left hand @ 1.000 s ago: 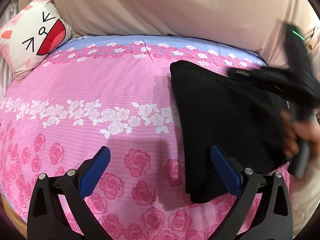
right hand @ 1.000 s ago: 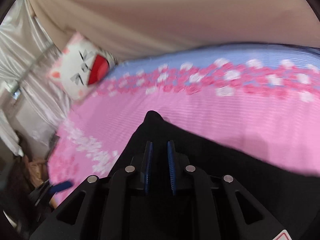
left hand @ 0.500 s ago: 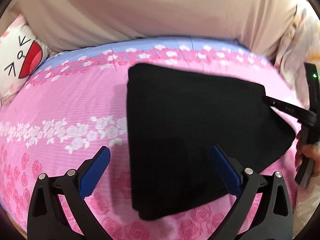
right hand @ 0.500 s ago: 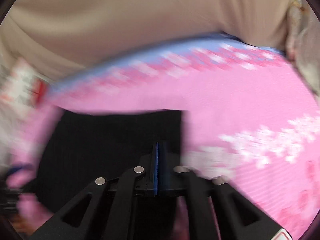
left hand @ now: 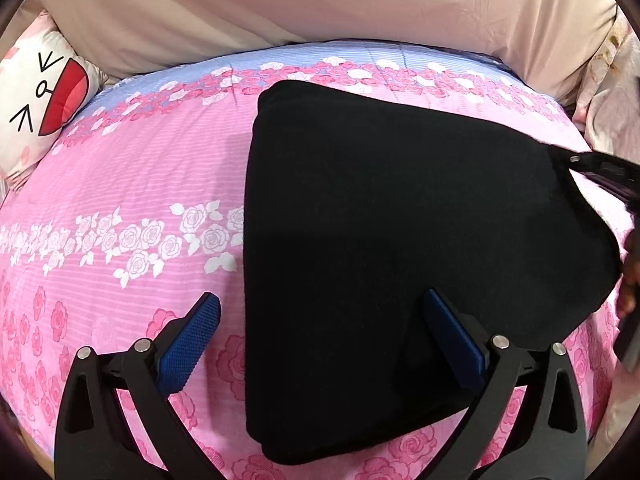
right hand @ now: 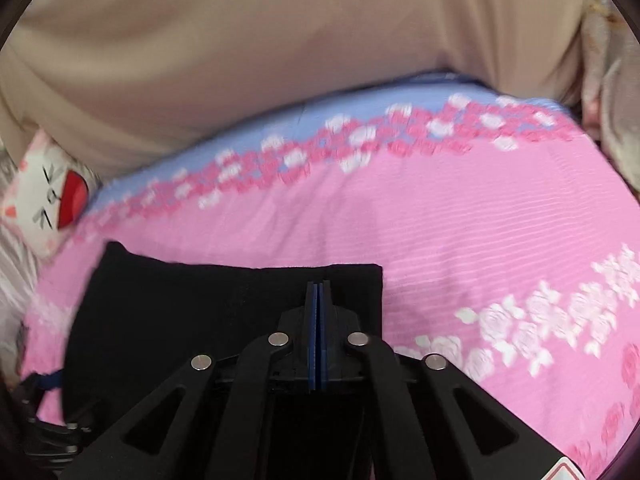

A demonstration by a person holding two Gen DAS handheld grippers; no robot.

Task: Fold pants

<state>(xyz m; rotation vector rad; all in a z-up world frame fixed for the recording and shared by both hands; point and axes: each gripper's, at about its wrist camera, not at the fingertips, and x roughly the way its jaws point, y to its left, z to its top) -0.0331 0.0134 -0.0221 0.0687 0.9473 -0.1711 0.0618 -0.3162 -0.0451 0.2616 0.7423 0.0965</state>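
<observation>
R gripper (right hand: pixel 319 292) fingers now closed | pants (left hand: pixel 400 248) pulled flat, wider

Left wrist cam sits low over the bed (left hand: pixel 120 184), looking along its own fingers toward the beige headboard fabric (left hand: pixel 320 0), close over the near end of the black pants (left hand: pixel 400 220); right wrist cam looks the same way from the pants' right side, closer in. Shared: pants, floral sheet, cat pillow (left hand: pixel 40 92) far left.
</observation>
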